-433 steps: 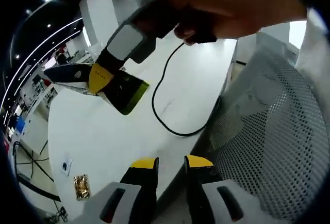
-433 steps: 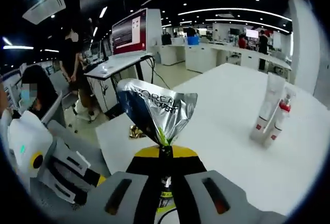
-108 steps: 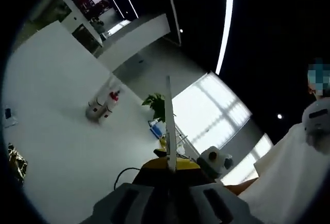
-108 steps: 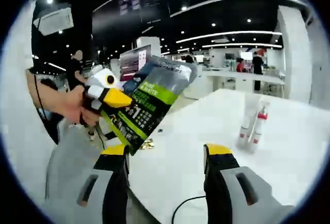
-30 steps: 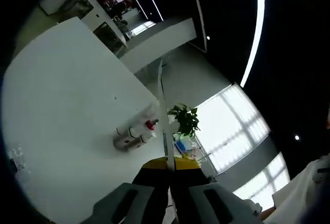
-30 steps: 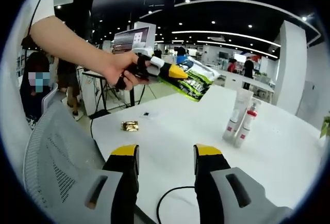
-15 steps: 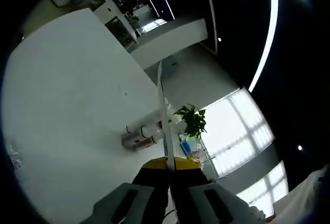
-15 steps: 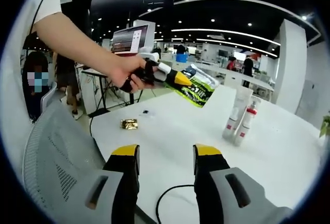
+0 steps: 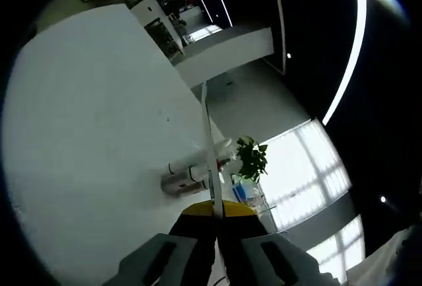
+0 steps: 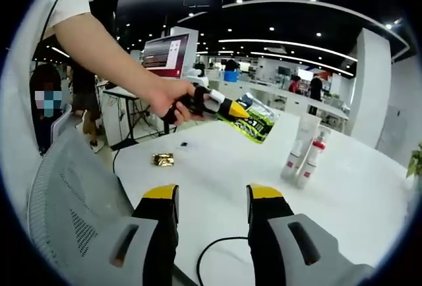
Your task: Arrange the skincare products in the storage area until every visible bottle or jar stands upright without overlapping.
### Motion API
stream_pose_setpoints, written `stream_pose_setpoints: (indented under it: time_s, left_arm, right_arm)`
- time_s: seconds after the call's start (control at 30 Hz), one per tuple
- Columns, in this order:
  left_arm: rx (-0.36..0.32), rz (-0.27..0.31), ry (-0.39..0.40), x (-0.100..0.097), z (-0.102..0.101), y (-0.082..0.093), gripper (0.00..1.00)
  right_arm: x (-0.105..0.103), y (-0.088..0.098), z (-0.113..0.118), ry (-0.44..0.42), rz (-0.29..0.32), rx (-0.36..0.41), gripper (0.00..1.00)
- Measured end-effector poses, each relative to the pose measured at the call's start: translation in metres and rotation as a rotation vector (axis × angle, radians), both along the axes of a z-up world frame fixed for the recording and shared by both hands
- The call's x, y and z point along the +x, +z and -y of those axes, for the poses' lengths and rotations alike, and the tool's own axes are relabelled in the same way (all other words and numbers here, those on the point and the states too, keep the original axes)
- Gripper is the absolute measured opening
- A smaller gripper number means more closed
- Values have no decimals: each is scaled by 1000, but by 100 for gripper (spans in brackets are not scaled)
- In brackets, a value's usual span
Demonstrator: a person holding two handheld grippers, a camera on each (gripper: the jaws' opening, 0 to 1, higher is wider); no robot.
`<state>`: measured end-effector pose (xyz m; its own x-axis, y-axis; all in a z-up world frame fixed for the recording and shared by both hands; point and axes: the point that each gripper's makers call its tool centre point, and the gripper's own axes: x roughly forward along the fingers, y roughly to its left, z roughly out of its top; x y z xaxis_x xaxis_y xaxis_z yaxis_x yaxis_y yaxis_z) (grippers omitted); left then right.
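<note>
Right gripper view: right gripper, jaws spread, empty, low over the white table's near edge beside a mesh chair back. Left gripper, clenched on a green-and-silver sachet, now further out over the table than a second ago, nearer the two white tubes standing upright, touching, toward the far edge. Gold wrapper near the left edge; black cable at the near edge.

Left gripper view: sachet edge-on between shut jaws; tubes just beyond.

Judgement: sachet approaching placement beside the tubes, not yet set down.
</note>
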<state>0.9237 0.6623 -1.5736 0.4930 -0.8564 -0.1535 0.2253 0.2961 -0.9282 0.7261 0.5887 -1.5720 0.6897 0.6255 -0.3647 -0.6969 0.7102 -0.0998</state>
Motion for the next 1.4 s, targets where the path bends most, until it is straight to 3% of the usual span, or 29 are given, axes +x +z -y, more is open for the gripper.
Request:
stream_pose_setpoints:
  time_s: [0.57,1.4]
  left_arm:
    - [39,-80,-25,26,18,-29,1]
    - [105,-221,-55,59,35,-93,1]
  right_arm:
    - [2,-2,6,-23,6,-15,37]
    - [7,-9,13,-62,-16,-38,37]
